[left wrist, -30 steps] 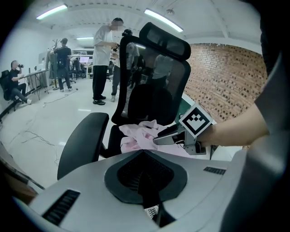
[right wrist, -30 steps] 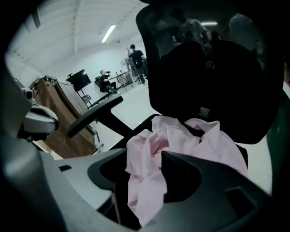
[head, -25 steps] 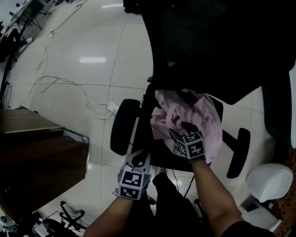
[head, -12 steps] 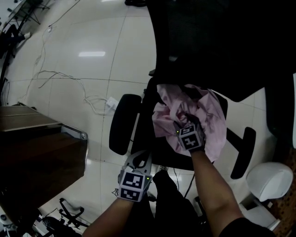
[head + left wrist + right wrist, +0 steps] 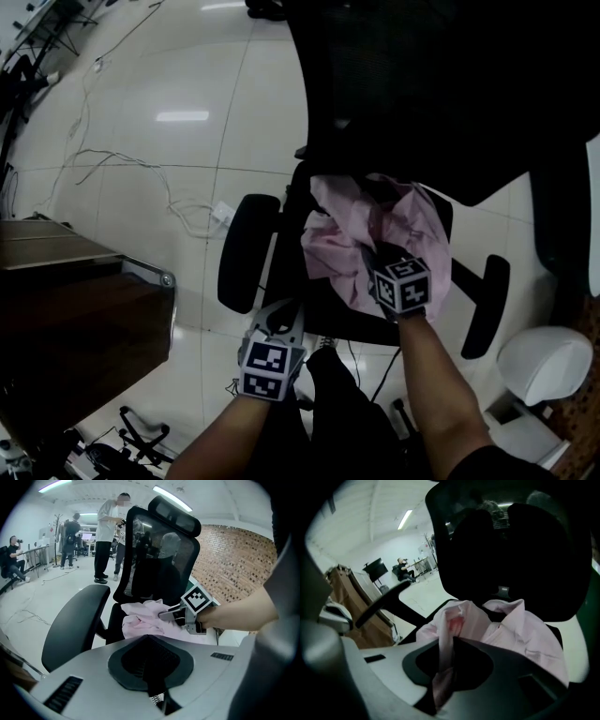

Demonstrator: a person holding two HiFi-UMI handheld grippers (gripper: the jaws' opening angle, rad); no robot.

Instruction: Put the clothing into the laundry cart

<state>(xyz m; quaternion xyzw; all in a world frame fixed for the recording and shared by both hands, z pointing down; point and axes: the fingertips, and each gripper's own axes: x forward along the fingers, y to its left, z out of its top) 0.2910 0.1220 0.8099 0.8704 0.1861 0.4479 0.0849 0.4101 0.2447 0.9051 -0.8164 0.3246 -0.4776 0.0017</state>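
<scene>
Pick-up step; right gripper (image 5: 375, 257) jaws closing on a fold of the pink shirt (image 5: 412, 225), heaped on the office chair (image 5: 323, 302); left gripper (image 5: 279, 323) jaws together, empty; next, lift clear towards the laundry cart, which is not in view.

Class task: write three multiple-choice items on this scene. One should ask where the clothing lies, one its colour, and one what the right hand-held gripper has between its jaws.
1. Where does the shirt lie?
A on the floor
B on the seat of the office chair
C in the laundry cart

2. What colour is the shirt?
A pink
B blue
C green

3. What is between the jaws of the right hand-held gripper?
A nothing
B a cable
C a fold of the shirt

Answers:
1 B: the head view shows it heaped on the black seat.
2 A: it is pale pink in every view.
3 C: the right gripper view shows pink cloth running between its closing jaws.
</scene>
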